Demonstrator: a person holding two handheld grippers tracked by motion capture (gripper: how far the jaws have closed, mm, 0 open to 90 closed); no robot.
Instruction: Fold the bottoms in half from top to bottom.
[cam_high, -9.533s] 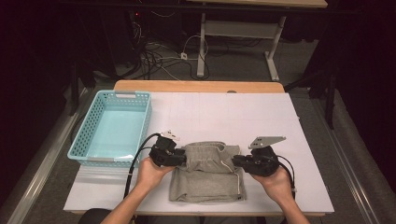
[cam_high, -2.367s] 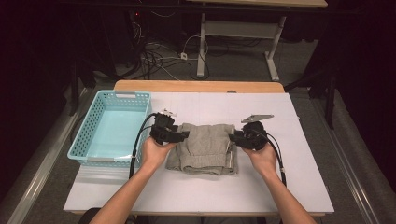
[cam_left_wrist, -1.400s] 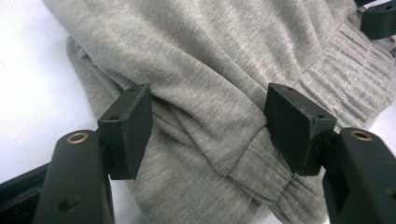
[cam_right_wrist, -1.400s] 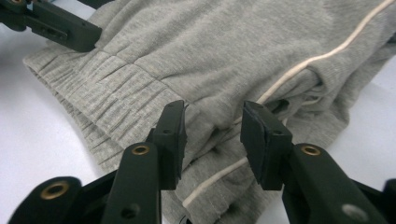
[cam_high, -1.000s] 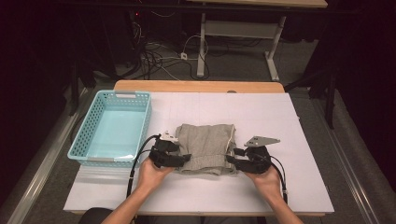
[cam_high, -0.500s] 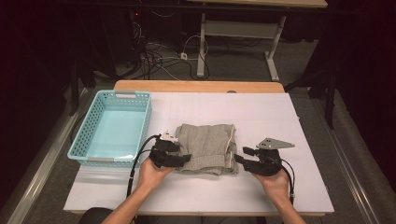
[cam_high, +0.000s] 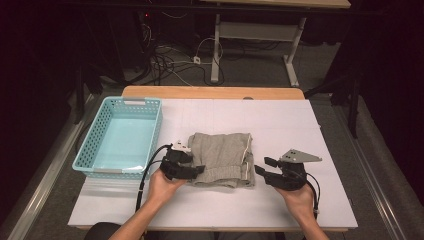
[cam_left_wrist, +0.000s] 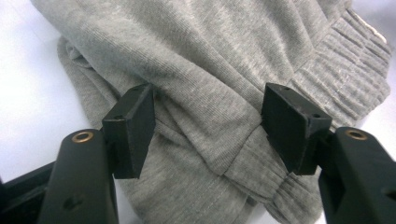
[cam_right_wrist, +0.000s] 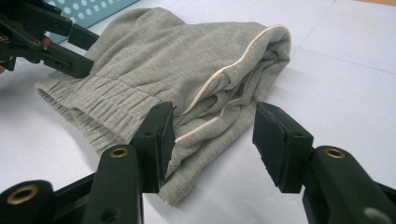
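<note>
**A:** What could go wrong from here?

**B:** The folded grey garment (cam_high: 220, 159) could come undone. It lies between my two grippers on the white table (cam_high: 320, 150), and its layers are only resting on each other. If I close my left gripper (cam_high: 199, 171) on just the top fold, or drag it sideways, I'd judge the stack would slide apart. The ribbed waistband sits bunched right under that gripper, so a shallow pinch might catch the band alone and pull it out of the fold.

**A:** And the right side?

**B:** My right gripper (cam_high: 261, 168) has just been opening, and nothing is pinched in it. The garment's piped edge lies just ahead of it, with one pad (cam_right_wrist: 156, 140) close to the cloth's corner. Going in again at a low angle could push that corner under and wrinkle it.

**A:** How do the jaws stand on the left?

**B:** Well apart. In the left gripper view both pads (cam_left_wrist: 133, 126) rest against or just over the cloth (cam_left_wrist: 210, 93), with a wide span of fabric between them and no squeeze that I can see. I would not call that a grip.

**A:** Where would the garment go?

**B:** The teal basket (cam_high: 100, 165) sits just beyond my left gripper, on the side away from the garment. Lifting one-handed towards it risks the far half drooping open.
</note>
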